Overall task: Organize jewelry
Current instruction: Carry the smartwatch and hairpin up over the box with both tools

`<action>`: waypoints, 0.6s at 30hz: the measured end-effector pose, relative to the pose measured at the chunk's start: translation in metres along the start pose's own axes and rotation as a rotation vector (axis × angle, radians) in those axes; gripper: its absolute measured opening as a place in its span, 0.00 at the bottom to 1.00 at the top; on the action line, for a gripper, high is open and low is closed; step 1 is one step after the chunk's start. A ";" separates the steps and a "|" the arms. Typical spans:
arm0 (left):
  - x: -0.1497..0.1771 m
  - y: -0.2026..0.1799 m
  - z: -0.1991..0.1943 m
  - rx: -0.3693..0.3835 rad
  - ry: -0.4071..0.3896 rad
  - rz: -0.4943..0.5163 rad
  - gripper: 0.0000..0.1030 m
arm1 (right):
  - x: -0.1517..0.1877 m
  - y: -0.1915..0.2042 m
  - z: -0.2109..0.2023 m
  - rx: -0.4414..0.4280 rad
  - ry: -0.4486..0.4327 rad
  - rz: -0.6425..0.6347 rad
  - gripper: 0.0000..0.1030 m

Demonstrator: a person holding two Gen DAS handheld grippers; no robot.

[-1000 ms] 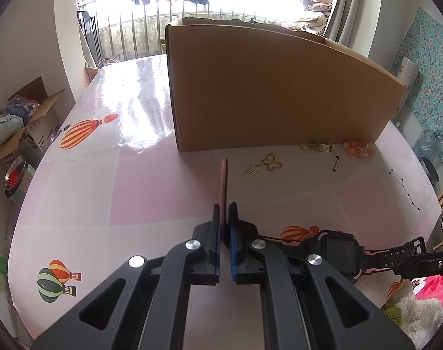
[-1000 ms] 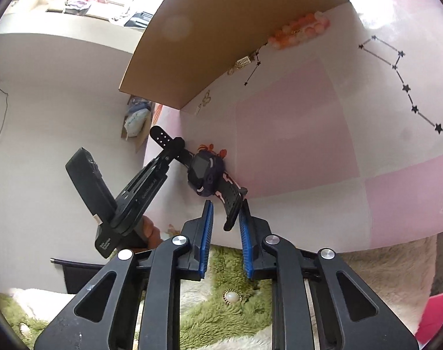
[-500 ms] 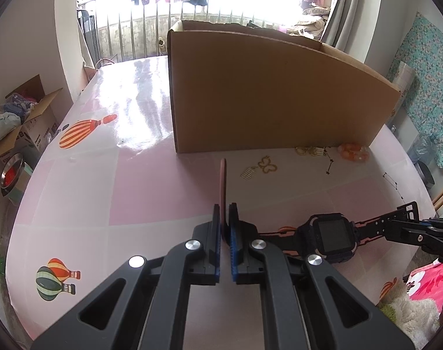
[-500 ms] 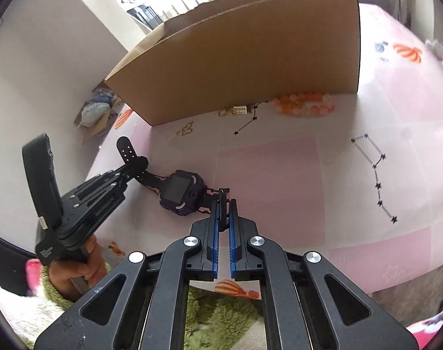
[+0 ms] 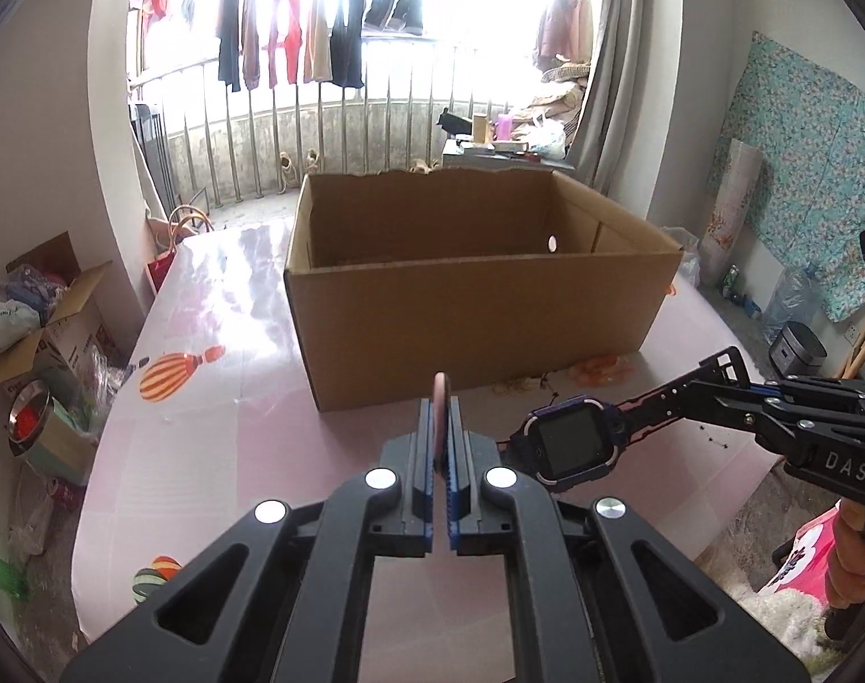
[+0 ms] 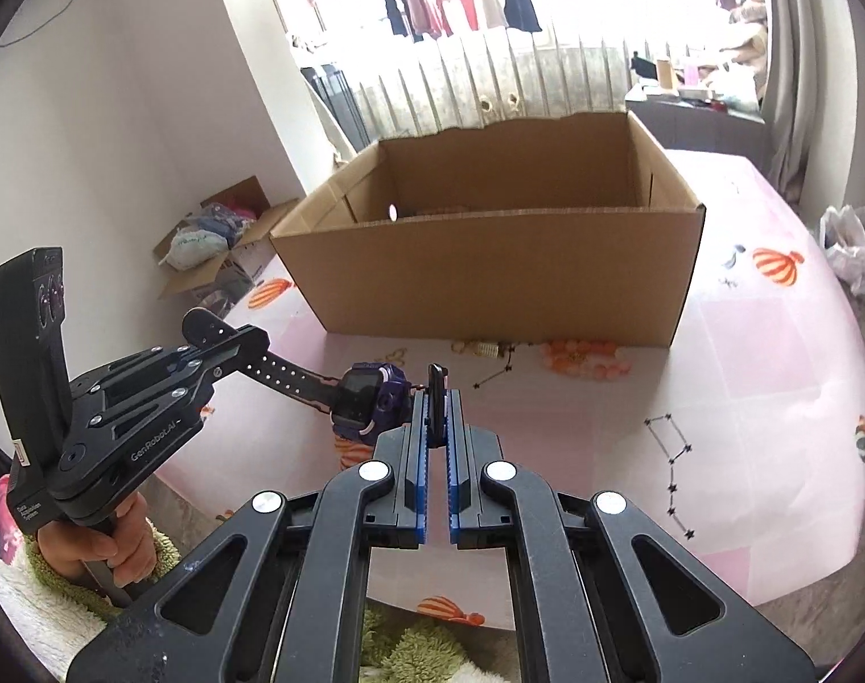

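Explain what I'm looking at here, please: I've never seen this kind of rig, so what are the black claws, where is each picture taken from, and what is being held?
No robot here: a person holds a two-finger gripper in each hand, each with a fisheye camera looking along its fingers.

In the left camera's picture, the left gripper is closed on one watch strap end, and the right gripper reaches in from the right. In the right camera's picture, the right gripper pinches the other strap.

Together they hold a purple smartwatch in the air, above the pink table.

Behind it stands an open cardboard box. Along its base lie an orange bead bracelet and small gold pieces.
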State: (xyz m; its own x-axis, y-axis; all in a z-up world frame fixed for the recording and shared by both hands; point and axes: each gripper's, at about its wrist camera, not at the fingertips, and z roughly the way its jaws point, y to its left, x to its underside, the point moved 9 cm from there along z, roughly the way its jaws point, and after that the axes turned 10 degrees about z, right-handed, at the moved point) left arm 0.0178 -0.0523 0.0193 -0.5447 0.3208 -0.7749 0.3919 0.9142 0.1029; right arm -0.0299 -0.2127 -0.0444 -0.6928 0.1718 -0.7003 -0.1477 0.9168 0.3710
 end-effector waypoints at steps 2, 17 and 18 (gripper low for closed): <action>-0.018 -0.002 -0.011 0.012 -0.038 0.012 0.03 | -0.014 0.004 -0.012 -0.007 -0.047 -0.025 0.03; -0.163 0.015 0.080 0.092 0.048 0.069 0.03 | -0.173 0.000 0.058 -0.031 0.039 -0.166 0.03; -0.165 0.017 0.099 0.101 0.095 0.061 0.03 | -0.178 -0.005 0.073 -0.021 0.077 -0.160 0.03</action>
State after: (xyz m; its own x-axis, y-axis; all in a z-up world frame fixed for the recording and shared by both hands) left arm 0.1876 -0.1141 0.0876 -0.5833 0.4008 -0.7065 0.4963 0.8644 0.0807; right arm 0.1460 -0.2217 0.0339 -0.7111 -0.0047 -0.7031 -0.2746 0.9224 0.2715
